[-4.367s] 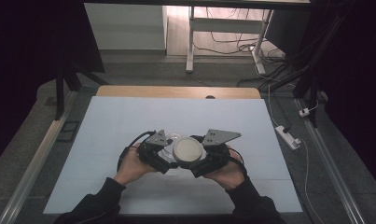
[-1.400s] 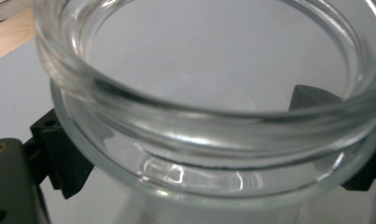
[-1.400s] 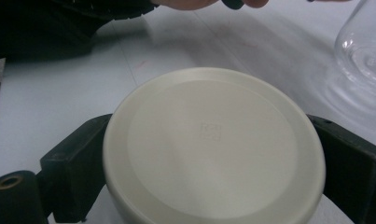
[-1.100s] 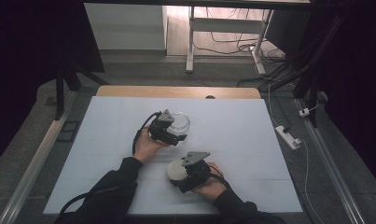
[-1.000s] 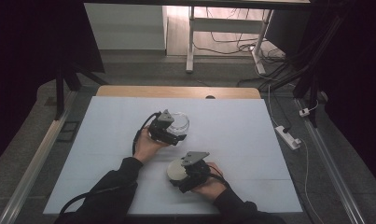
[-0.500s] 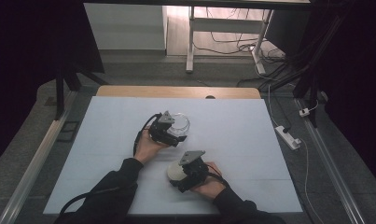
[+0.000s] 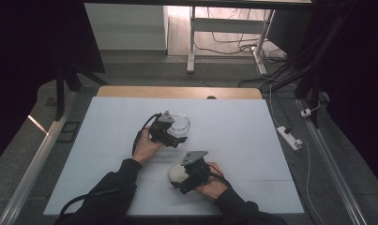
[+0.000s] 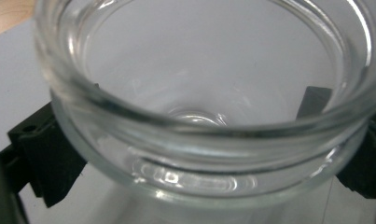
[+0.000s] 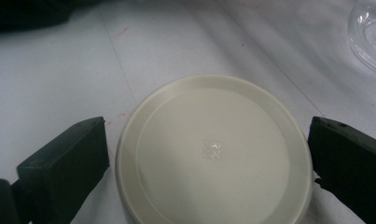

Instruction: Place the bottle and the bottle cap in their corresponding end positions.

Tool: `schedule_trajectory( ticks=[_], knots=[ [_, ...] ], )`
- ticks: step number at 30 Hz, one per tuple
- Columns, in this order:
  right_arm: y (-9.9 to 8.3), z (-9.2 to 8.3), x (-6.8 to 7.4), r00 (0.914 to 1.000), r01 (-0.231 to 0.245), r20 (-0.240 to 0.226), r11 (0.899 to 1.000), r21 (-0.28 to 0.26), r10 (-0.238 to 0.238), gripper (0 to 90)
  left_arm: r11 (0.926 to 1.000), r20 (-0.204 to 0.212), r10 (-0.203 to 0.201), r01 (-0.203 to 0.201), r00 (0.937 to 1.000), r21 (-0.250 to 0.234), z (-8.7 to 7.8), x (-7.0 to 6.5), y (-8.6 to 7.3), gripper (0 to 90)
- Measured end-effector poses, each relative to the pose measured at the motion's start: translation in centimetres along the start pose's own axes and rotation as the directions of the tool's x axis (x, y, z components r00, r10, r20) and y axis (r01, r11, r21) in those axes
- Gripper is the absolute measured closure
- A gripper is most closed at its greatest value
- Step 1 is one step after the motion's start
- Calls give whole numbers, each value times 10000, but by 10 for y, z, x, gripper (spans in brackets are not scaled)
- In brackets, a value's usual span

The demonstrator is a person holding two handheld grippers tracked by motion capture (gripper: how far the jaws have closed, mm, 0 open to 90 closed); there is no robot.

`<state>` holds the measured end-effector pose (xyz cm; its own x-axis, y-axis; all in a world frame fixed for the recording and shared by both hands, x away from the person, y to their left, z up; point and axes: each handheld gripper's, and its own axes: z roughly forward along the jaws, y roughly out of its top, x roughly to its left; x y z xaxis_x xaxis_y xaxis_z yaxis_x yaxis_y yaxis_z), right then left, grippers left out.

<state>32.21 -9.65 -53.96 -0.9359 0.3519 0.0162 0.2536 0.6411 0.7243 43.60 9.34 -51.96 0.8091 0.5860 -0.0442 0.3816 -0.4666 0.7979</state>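
Jar (image 8: 209, 140): clear glass, glossy, smooth, with bright highlights along its thick rim. Lid (image 9: 213, 154): cream plastic, smooth, satin sheen, with a small clear sticker at centre. The jaws of my left hand-held gripper (image 8: 195, 154) and my right hand-held gripper (image 9: 209, 158) are black, matt and slightly grainy. Worktop (image 7: 233, 126): pale, matt sheet, faintly scuffed, with a bare wood strip (image 7: 177, 92) at the far edge.
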Motion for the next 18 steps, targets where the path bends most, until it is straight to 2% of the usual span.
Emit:
schedule_trajectory(
  ticks=[5,14,18],
  knots=[
    [1,-4,-1,9996,-247,-140,9994,-244,243,0,9998,213,-87,84,9997,164,-2,1,-3,0],
    [2,-11,-3,9993,-373,-77,9977,-560,369,0,9991,296,-409,405,9987,137,-13,3,-7,0],
    [2,-14,-4,9989,-465,-99,9969,-632,460,0,9989,278,-416,410,9987,211,-17,2,-10,0]
  ],
)
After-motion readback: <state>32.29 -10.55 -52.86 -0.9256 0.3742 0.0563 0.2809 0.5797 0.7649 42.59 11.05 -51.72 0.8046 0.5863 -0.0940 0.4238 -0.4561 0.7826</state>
